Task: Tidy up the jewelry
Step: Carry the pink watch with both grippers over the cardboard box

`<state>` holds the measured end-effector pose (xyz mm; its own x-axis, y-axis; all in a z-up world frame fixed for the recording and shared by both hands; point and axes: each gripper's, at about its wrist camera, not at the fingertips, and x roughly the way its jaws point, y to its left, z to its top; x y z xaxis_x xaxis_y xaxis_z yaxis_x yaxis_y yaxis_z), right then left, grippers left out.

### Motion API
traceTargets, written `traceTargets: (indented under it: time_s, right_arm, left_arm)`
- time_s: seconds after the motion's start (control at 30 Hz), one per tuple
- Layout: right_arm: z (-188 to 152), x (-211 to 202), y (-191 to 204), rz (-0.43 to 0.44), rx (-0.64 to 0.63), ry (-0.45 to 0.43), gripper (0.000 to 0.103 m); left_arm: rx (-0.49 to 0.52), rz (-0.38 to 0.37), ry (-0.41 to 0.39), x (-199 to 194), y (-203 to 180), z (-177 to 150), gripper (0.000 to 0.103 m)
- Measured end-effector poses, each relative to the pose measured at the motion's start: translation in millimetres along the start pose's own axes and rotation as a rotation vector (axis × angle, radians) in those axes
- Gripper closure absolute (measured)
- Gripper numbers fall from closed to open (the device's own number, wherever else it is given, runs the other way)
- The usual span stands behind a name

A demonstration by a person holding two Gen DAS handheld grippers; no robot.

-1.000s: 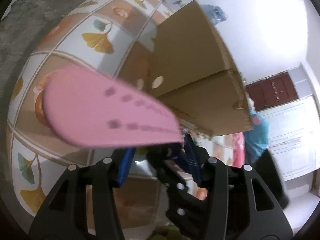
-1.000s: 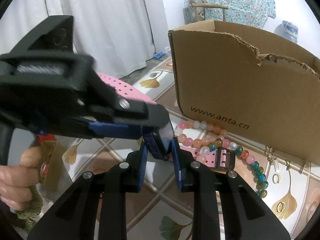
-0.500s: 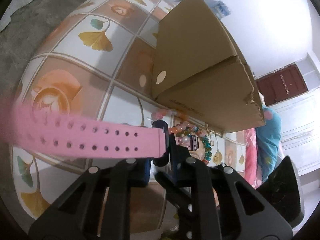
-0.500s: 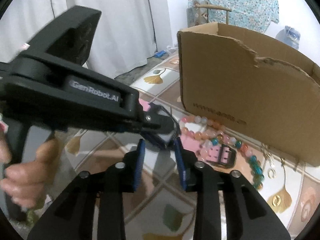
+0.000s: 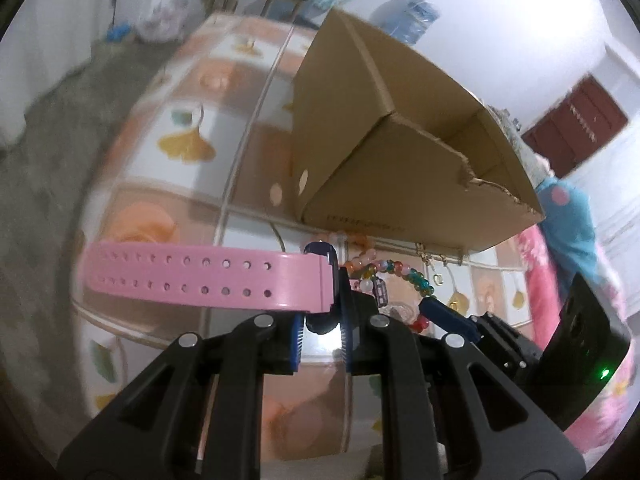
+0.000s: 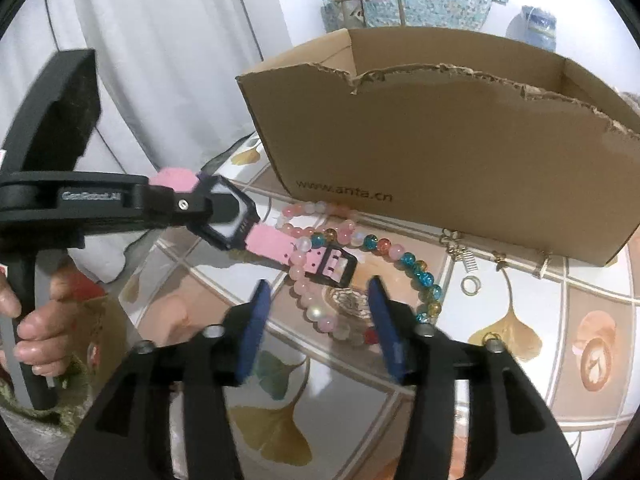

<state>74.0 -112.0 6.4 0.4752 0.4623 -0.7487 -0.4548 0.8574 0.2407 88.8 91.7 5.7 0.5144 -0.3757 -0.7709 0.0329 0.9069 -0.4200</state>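
With the pink watch [image 6: 236, 222] pinched at its case by the left gripper [image 5: 320, 320] above the table, buckle end over the bead bracelets [image 6: 360, 264], right gripper [image 6: 316, 312] gapes wide, box [image 6: 440, 152] at 12 o'clock likely its destination.

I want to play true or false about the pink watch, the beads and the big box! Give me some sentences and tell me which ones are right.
1. The left gripper is shut on the pink rubber watch with the black face. True.
2. The right gripper is holding the multicoloured glass bead bracelet. False: it is open and holds nothing, and the beads lie on the table.
3. The brown cardboard box has a torn top edge. True.
4. The watch is inside the box. False: it is held in front of the box, outside it.
5. A small metal ring lies on the ginkgo-leaf patterned tabletop near the box. True.
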Motion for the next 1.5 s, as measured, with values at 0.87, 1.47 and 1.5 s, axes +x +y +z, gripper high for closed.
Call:
traceTargets:
  time_s: [0.87,1.47,1.5]
  right_arm:
    - [1.6,13.7,22.2,-0.119,-0.111,0.074,0.082]
    - [0.6,-8.1,-3.3,-0.119,-0.024,0.069,0.091]
    - [2.6,-12.7,-3.1,-0.096,-0.028,0.054,0.09]
  left_arm:
    - [0.014,0.038,0.006,6.7,2.0,-3.9,0.089]
    - [-0.021,0.024,-0.016,-4.2,20.3,-4.7,0.089]
    - [-0.021,0.019,-0.018,-6.5,20.9,-4.0,0.089]
